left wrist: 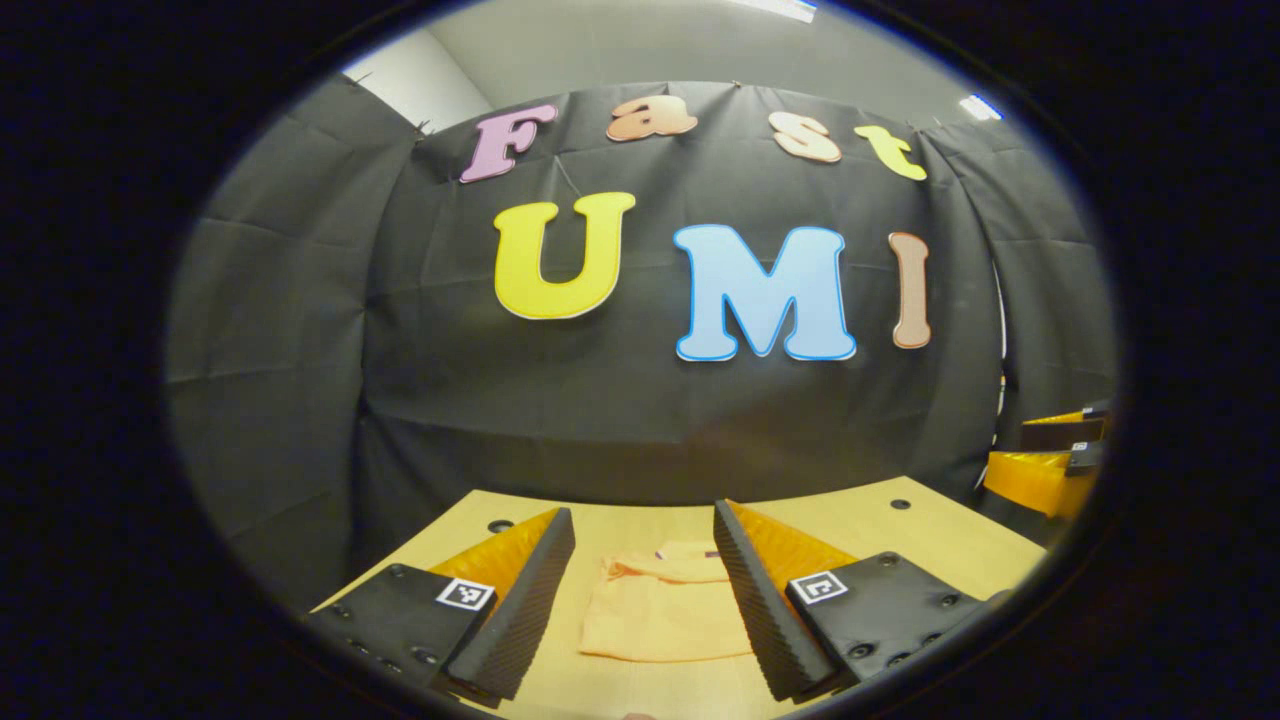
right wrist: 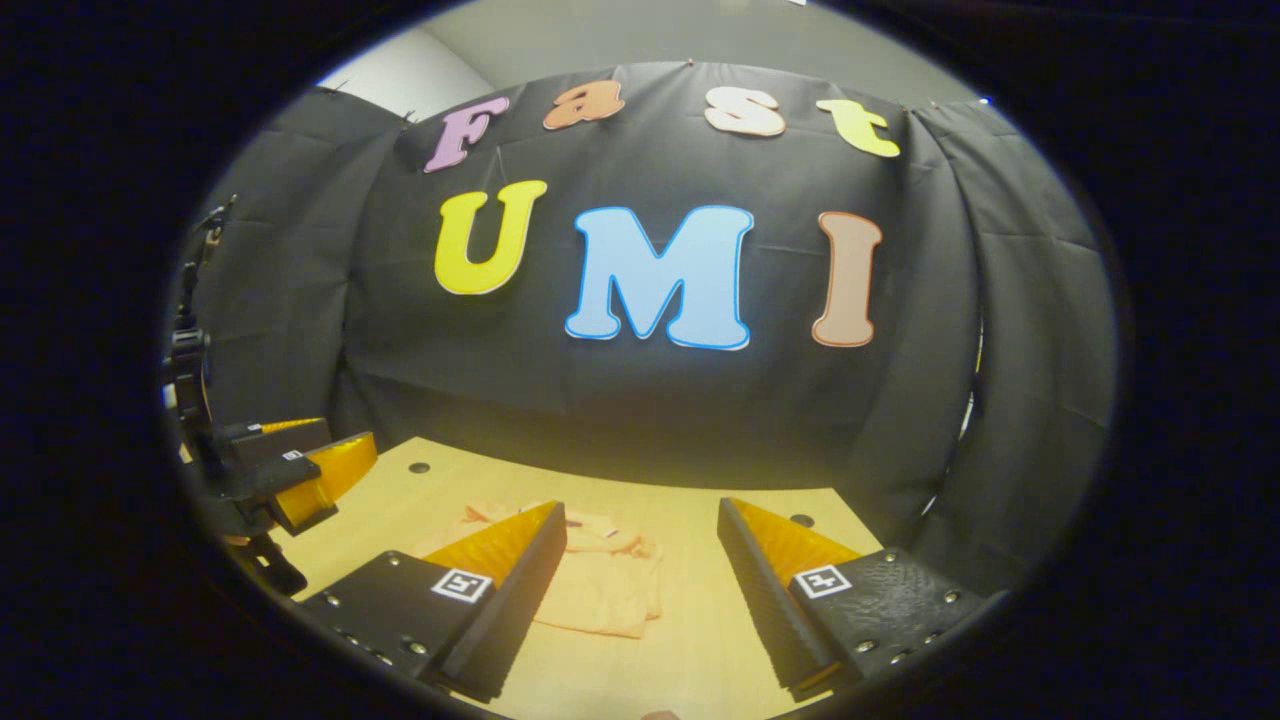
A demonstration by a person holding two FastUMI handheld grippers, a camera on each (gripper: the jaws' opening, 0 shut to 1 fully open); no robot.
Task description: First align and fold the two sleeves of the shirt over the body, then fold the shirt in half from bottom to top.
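Both the left gripper [left wrist: 642, 590] and the right gripper [right wrist: 640, 590] hang released, holding nothing. The peach shirt [left wrist: 665, 610] lies on the wooden table [left wrist: 930, 530], already compact. It seems light, soft, easily wrinkled; pinch at hem corners.

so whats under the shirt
The shirt lies flat on the wooden table. Bare tabletop shows all around it; the part beneath the cloth is covered.

A pale orange shirt [left wrist: 665, 610] lies flat on the light wooden table [left wrist: 900, 530], folded into a compact, roughly rectangular bundle with its collar end toward the booth wall, its edges slightly rumpled [right wrist: 600, 585].
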